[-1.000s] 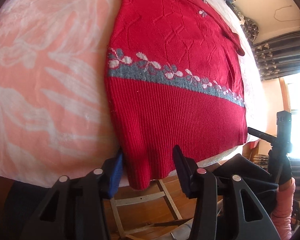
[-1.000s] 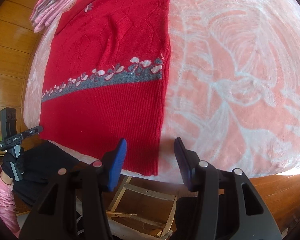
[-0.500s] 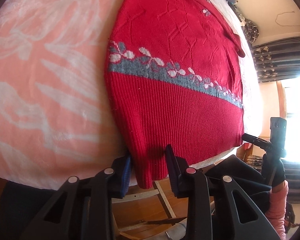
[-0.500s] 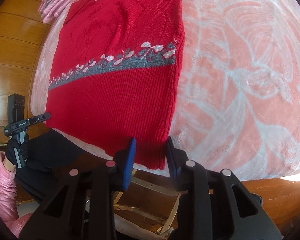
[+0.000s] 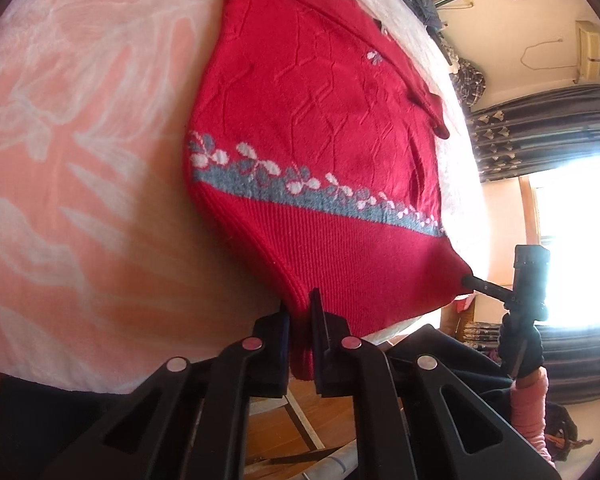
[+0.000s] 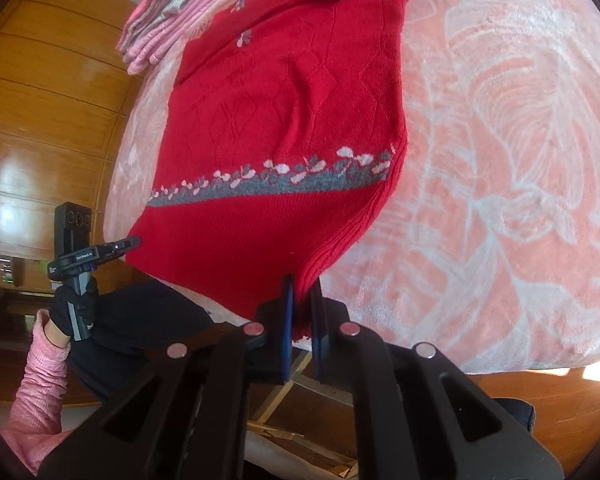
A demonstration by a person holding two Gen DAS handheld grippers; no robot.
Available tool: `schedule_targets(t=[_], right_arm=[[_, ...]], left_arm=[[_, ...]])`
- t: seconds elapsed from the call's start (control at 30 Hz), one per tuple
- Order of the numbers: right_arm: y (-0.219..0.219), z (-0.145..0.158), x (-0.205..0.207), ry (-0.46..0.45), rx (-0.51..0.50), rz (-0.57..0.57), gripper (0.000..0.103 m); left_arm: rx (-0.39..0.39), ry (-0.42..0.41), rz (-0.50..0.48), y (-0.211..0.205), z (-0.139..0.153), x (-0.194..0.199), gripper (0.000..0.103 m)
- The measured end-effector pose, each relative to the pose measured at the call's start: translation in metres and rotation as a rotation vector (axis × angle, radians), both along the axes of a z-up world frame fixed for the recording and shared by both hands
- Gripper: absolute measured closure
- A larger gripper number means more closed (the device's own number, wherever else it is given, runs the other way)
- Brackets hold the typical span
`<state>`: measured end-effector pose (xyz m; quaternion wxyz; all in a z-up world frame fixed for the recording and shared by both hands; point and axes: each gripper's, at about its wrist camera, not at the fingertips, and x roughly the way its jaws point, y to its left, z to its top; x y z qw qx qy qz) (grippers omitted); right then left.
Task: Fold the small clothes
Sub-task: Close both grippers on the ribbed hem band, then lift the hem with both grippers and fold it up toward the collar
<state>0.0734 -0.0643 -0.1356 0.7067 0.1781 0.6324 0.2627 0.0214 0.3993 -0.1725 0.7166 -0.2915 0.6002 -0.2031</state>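
I am pinching the bottom hem of a red knit sweater [image 5: 320, 128] at both corners, each lifting slightly off a pink floral blanket [image 5: 80, 160] spread over the bed. My left gripper [image 5: 300, 312] is clamping its black fingers [image 5: 320, 316] tight on one hem corner, the rest of the garment lying flat ahead of it with its grey band of white flowers running across. My right gripper [image 6: 302, 304] is clenching the opposite corner in the same way, its blue pad [image 6: 287, 312] pressing into the ribbing. From the right wrist camera I am seeing my other hand [image 6: 70, 304], gloved in black with a pink sleeve [image 6: 40, 380], gripping its handle low and to the left. A folded pink stack [image 6: 176, 4] is sitting ahead on the left, beside the sweater's top.
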Motion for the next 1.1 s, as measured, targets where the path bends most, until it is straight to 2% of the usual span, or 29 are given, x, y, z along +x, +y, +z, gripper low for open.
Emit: schedule_targets(t=[0.13, 0.27, 0.33, 0.5, 0.73, 0.93, 1.03, 1.1], right_arm=[[-0.011, 0.019, 0.014, -0.036, 0.063, -0.055, 0.097], [-0.02, 0.03, 0.037, -0.049, 0.095, -0.123, 0.097], [-0.024, 0.035, 0.051, -0.046, 0.116, -0.17, 0.098], [-0.026, 0.039, 0.094, -0.041, 0.087, -0.235, 0.099], [-0.011, 0.031, 0.153, -0.026, 0.023, -0.271, 0.099], [-0.008, -0.002, 0.194, 0.029, -0.062, -0.302, 0.099], [-0.011, -0.017, 0.206, 0.05, -0.087, -0.321, 0.092], [-0.017, -0.023, 0.212, 0.051, -0.092, -0.336, 0.089]], left_arm=[[-0.022, -0.084, 0.043, 0.005, 0.023, 0.01, 0.095], [-0.037, -0.131, 0.089, 0.01, 0.039, 0.028, 0.095], [-0.023, -0.15, 0.108, 0.011, 0.046, 0.04, 0.095], [0.025, -0.185, 0.151, 0.015, 0.051, 0.085, 0.095], [0.073, -0.172, 0.203, 0.011, 0.031, 0.156, 0.095], [0.1, -0.142, 0.201, 0.006, 0.016, 0.197, 0.093], [0.09, -0.113, 0.212, 0.008, 0.009, 0.211, 0.09], [0.049, -0.088, 0.232, 0.013, 0.003, 0.217, 0.09]])
